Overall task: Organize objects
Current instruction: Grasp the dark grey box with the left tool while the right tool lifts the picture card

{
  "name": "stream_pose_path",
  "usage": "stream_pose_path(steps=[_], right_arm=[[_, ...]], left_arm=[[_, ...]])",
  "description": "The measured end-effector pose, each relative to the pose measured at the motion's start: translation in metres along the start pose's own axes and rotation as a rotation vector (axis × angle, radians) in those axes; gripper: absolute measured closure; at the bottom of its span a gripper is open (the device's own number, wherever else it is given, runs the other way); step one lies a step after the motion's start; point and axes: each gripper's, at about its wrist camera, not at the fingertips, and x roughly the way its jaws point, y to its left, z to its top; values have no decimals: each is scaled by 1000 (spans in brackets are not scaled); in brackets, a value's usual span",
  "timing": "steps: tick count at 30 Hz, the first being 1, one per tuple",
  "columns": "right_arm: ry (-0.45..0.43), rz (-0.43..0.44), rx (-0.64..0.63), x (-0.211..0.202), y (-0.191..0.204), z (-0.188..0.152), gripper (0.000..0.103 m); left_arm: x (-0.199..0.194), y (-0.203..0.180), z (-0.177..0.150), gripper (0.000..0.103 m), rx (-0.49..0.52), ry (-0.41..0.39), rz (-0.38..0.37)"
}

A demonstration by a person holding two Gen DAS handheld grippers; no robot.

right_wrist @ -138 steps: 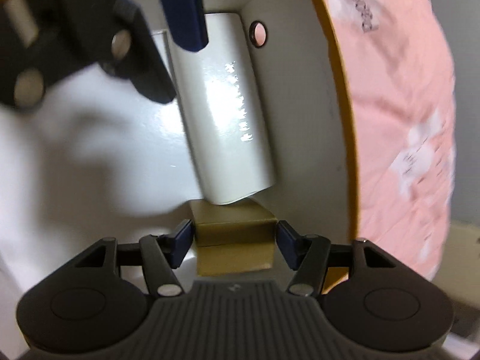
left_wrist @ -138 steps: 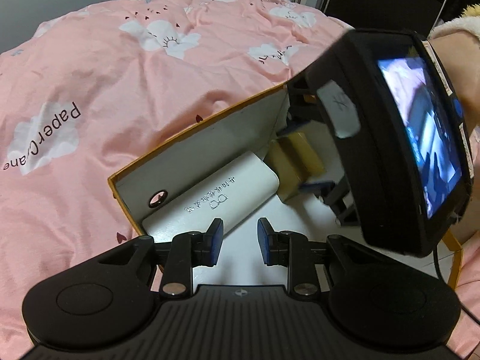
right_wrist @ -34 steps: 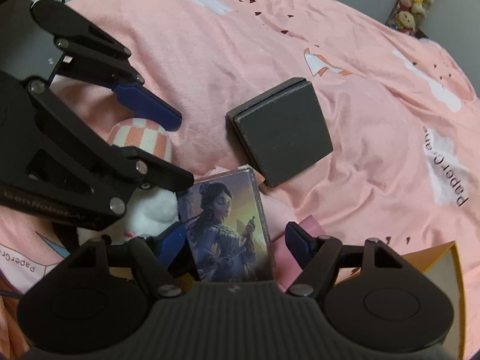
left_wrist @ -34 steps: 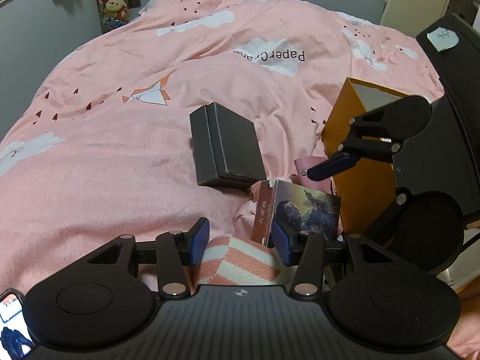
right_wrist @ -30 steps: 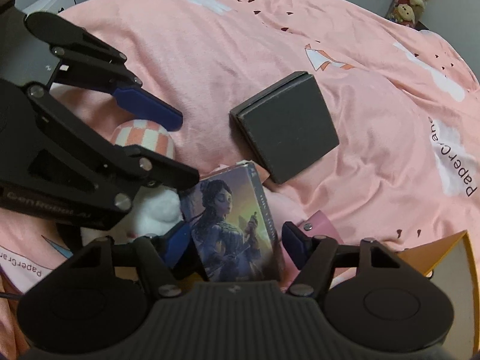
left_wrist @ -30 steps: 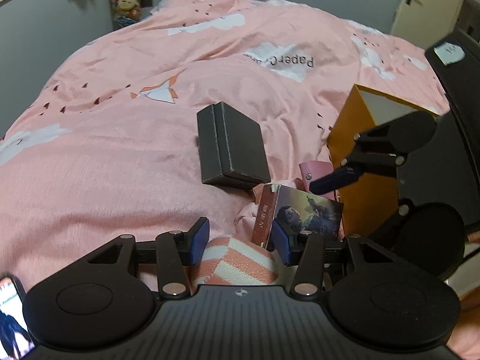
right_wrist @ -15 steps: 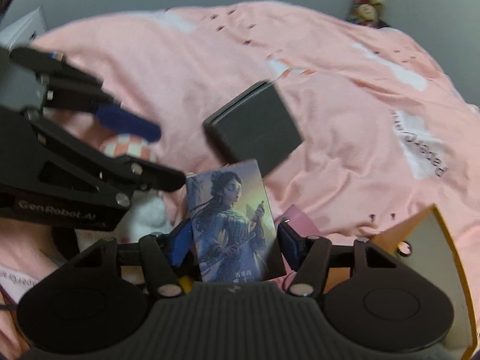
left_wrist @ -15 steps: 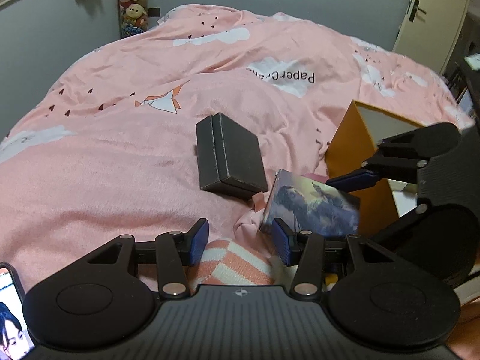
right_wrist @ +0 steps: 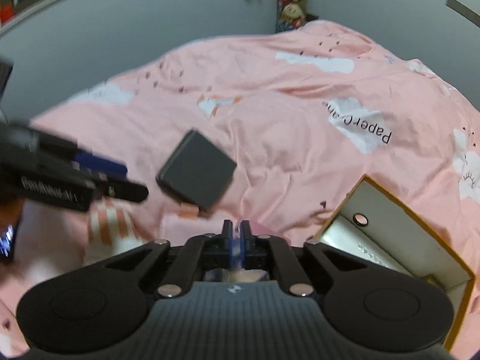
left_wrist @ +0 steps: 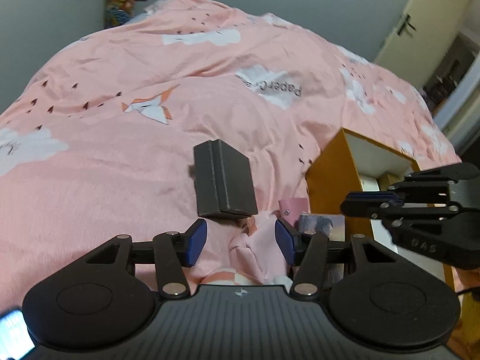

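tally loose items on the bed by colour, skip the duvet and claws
Dark grey: 1, flat box
Orange: 1, open storage box
Pink: 1, small snap pouch
Pink-and-white striped: 1, soft item
Multicolour print: 1, illustrated card box
Total: 5

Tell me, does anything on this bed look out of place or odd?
Nothing is spilled or broken. The dark grey box lies askew on the pink quilt, and the illustrated box and a pink pouch sit outside the orange box, beside its wall. The right gripper has its jaws shut, apparently on nothing.
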Motion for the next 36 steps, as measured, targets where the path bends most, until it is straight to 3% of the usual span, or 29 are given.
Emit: stream_pose_path(steps=[2, 4, 7, 11, 18, 25, 28, 32, 36], right_arm=[[47, -3, -23, 5, 2, 1, 83], [85, 15, -75, 11, 6, 0, 54], [151, 20, -193, 21, 16, 4, 41], [234, 30, -321, 35, 23, 6, 33], [354, 88, -305, 54, 5, 15, 24], [438, 115, -425, 64, 21, 12, 10], [486, 97, -496, 74, 30, 5, 8], [520, 87, -546, 82, 35, -1, 8], [528, 81, -555, 84, 37, -3, 13]], left_arm=[[0, -4, 2, 41, 34, 10, 4], [2, -8, 6, 41, 72, 22, 9], [6, -8, 13, 39, 109, 42, 16], [15, -1, 25, 32, 136, 72, 6], [54, 21, 43, 31, 74, 153, 23], [73, 32, 48, 31, 11, 161, -7], [79, 30, 49, 32, 19, 154, -6], [81, 30, 47, 51, 2, 148, -46], [80, 31, 45, 53, -10, 136, -51]])
